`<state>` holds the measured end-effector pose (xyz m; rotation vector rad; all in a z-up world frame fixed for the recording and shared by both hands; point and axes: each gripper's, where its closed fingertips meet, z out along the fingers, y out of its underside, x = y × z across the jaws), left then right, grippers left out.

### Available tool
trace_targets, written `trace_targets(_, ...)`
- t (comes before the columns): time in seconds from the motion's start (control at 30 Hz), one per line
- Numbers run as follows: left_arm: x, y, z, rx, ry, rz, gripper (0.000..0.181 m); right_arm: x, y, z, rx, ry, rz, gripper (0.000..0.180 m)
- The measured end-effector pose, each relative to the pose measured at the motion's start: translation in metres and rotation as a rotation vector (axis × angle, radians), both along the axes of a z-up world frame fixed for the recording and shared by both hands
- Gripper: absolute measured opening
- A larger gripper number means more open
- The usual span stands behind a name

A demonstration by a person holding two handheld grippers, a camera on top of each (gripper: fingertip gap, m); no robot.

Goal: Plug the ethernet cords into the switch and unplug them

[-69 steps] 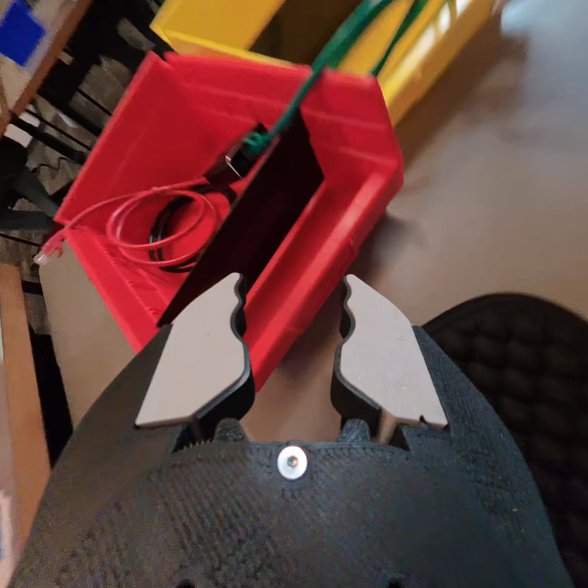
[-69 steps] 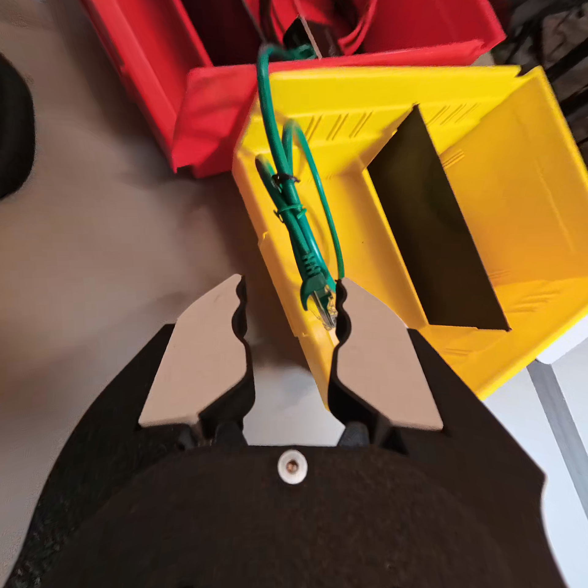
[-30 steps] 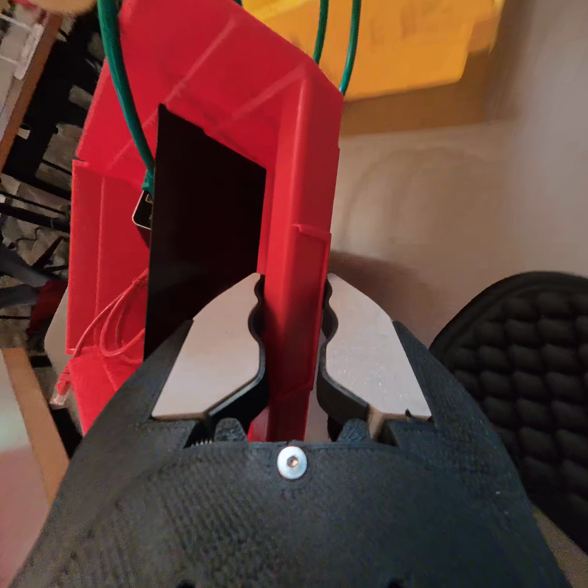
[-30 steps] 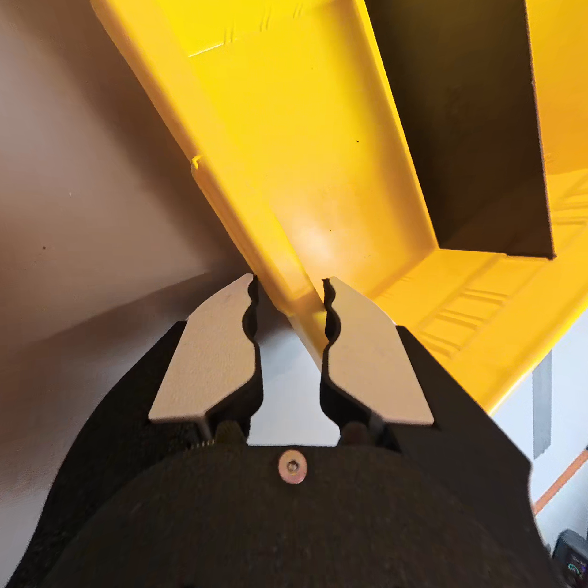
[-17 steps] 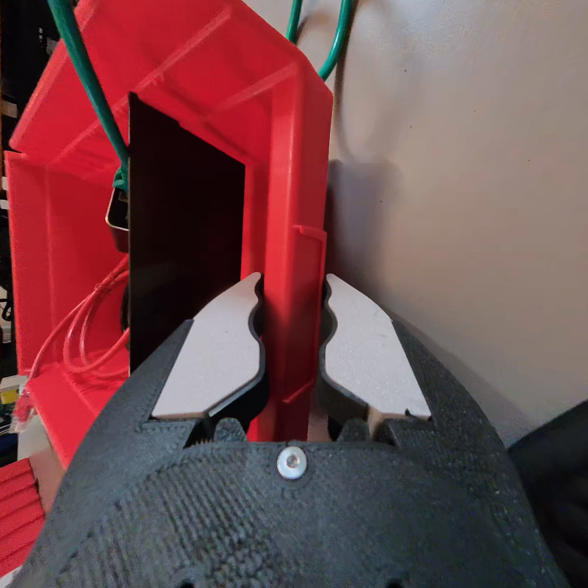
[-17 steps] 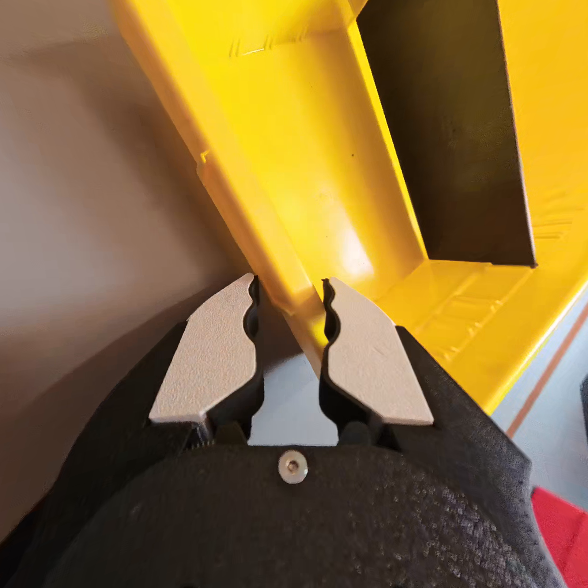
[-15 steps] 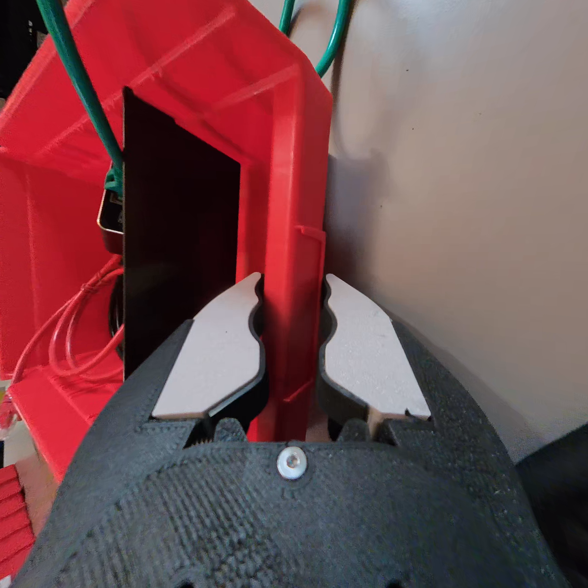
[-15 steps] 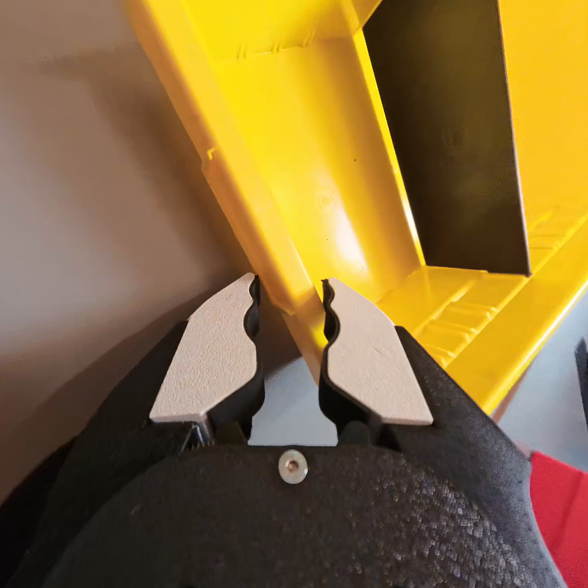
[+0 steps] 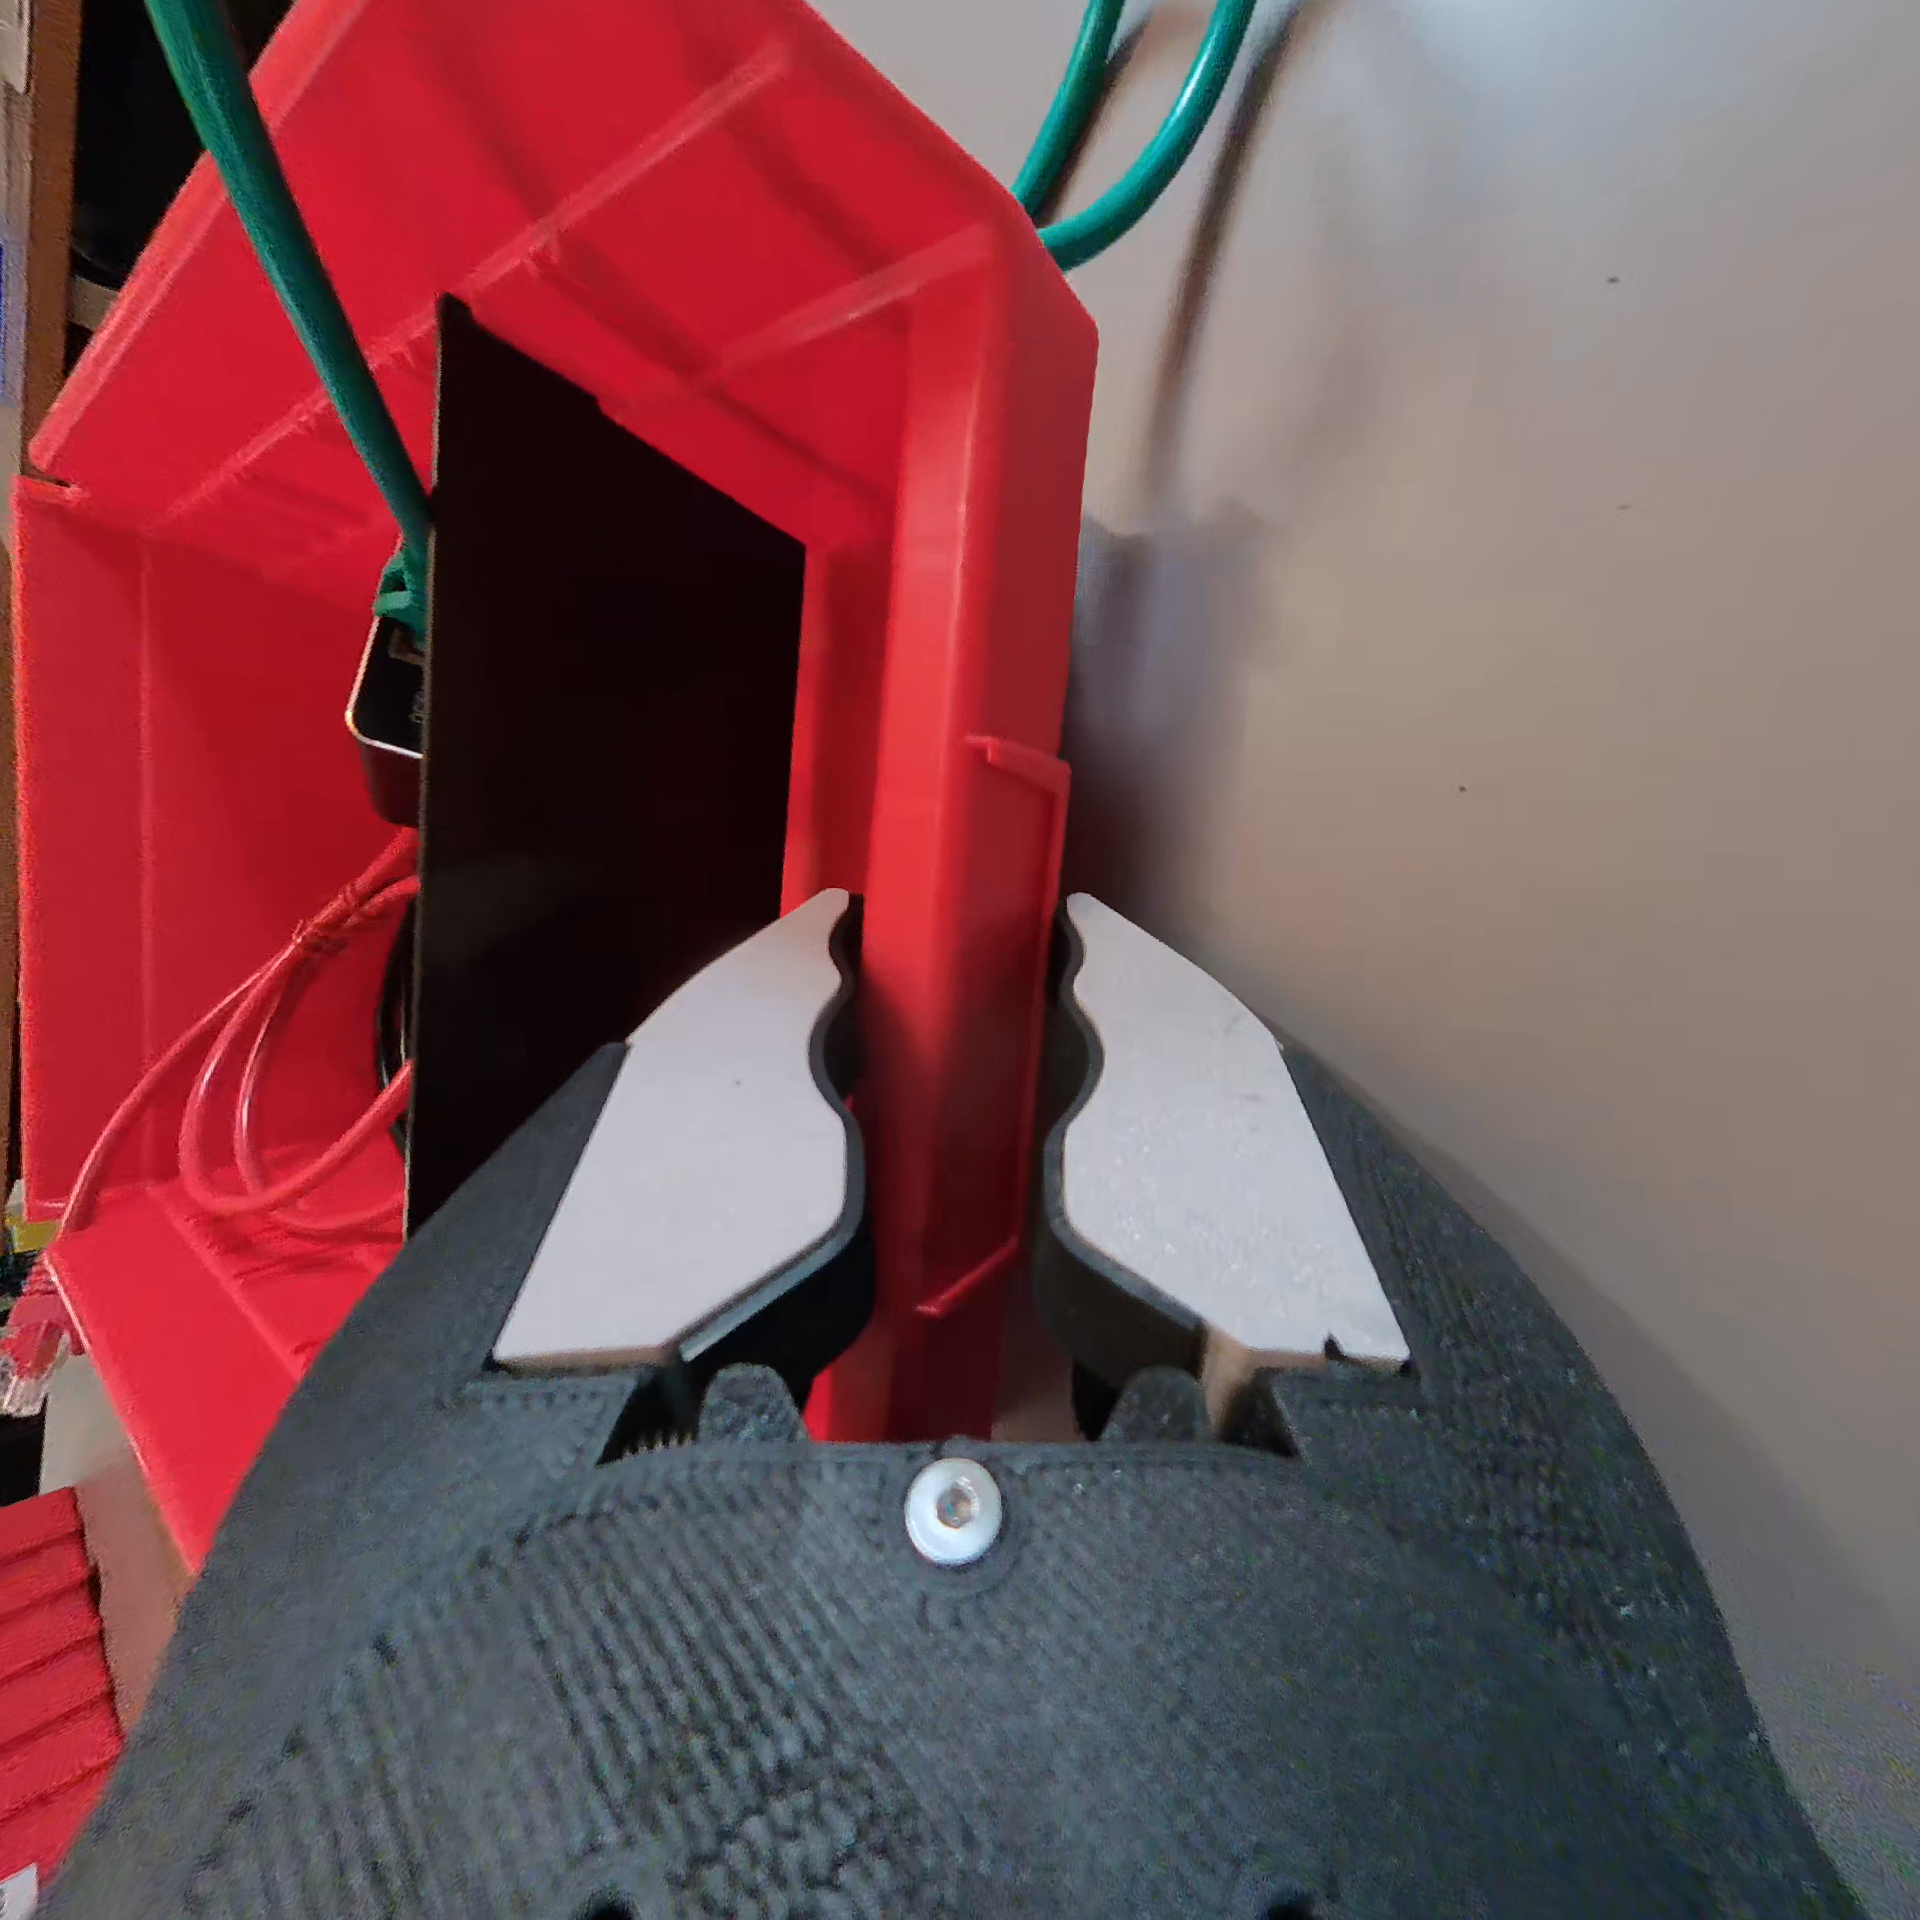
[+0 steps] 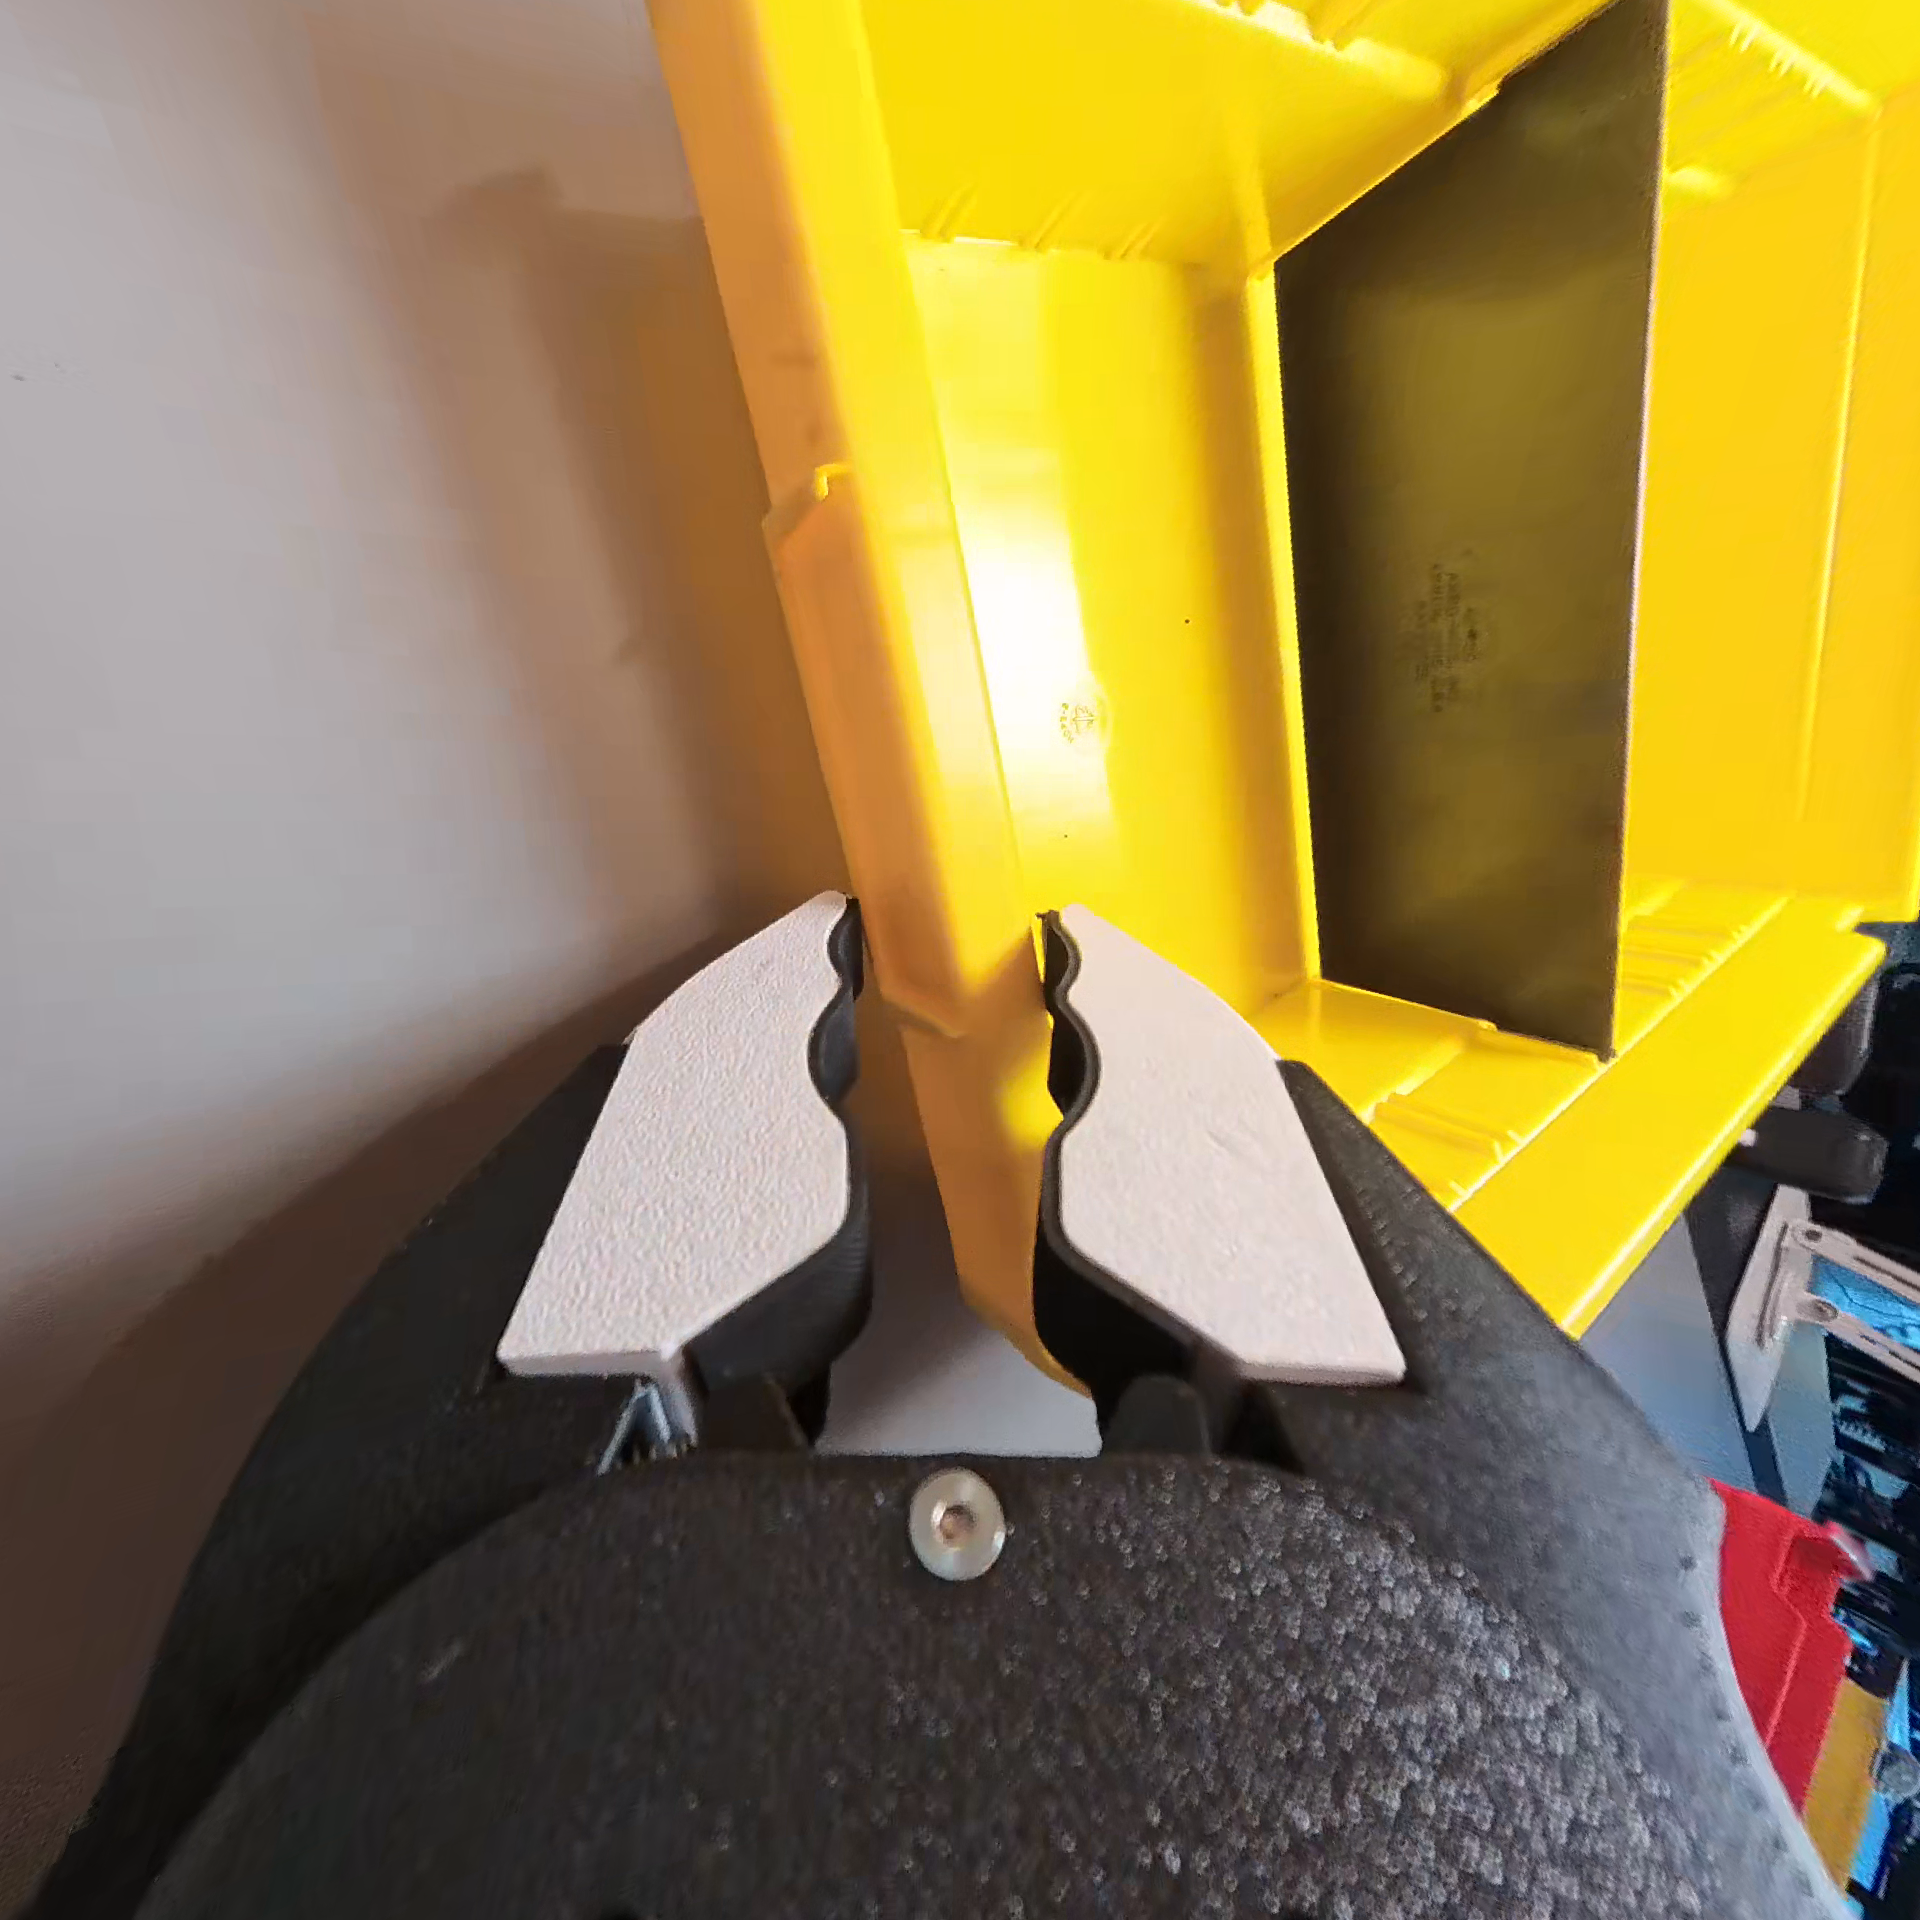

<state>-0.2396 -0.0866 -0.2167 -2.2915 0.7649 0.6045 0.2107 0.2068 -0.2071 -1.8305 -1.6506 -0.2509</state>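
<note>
Left gripper (image 9: 954,914) is clamped on the side wall of a red bin (image 9: 966,644), one finger inside the bin and one outside against the wall. A black divider panel (image 9: 603,790) stands upright inside the bin, just left of the inner finger. Behind the divider's left edge a dark box with a shiny edge, apparently the switch (image 9: 387,707), is partly hidden; a green ethernet cord (image 9: 301,281) comes down from the top of the frame and ends with its plug at the box. Whether it is fully seated cannot be told. Another loop of green cord shows beyond the bin's far corner against the beige surface (image 9: 1507,727). A red ethernet cord (image 9: 239,1101) lies coiled on the bin floor left of the divider, its clear-tipped plug (image 9: 31,1351) hanging over the bin's near-left edge. Right gripper (image 10: 948,920) is clamped on the left side wall of a yellow bin (image 10: 904,644); a dark divider (image 10: 1475,644) stands inside it.
</note>
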Motion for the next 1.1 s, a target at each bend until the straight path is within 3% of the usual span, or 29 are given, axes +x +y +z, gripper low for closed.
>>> trace_targets(0.13,-0.002,0.003,0.001,0.02,0.015,0.004,0.034,-0.006,-0.003,0.005,0.046,0.025,0.004,0.034)
trace_targets(0.37,0.003,0.005,0.009,0.086,-0.042,0.058,0.042,-0.052,-0.048,0.036,0.04,0.215,0.12,0.038)
trace_targets(0.57,0.035,0.015,0.057,0.213,-0.132,-0.002,0.047,-0.102,-0.068,0.045,-0.001,0.376,0.214,0.037)
trace_targets(0.73,0.066,0.051,0.111,0.274,-0.084,-0.109,0.048,-0.126,-0.075,0.04,0.03,0.459,0.263,0.036)
trace_targets(0.87,0.071,0.096,0.106,0.128,0.05,-0.152,0.053,-0.125,-0.079,0.037,0.014,0.494,0.27,0.033)
trace_targets(0.97,0.069,0.118,0.088,0.003,0.123,-0.187,0.032,-0.118,-0.076,0.04,-0.005,0.54,0.256,0.032)
trace_targets(1.0,0.066,0.125,0.091,0.01,0.143,-0.182,0.022,-0.115,-0.073,0.042,-0.003,0.55,0.246,0.031)
trace_targets(1.1,0.054,0.14,0.119,0.088,0.026,-0.087,0.017,-0.107,-0.067,0.045,-0.033,0.596,0.221,0.029)
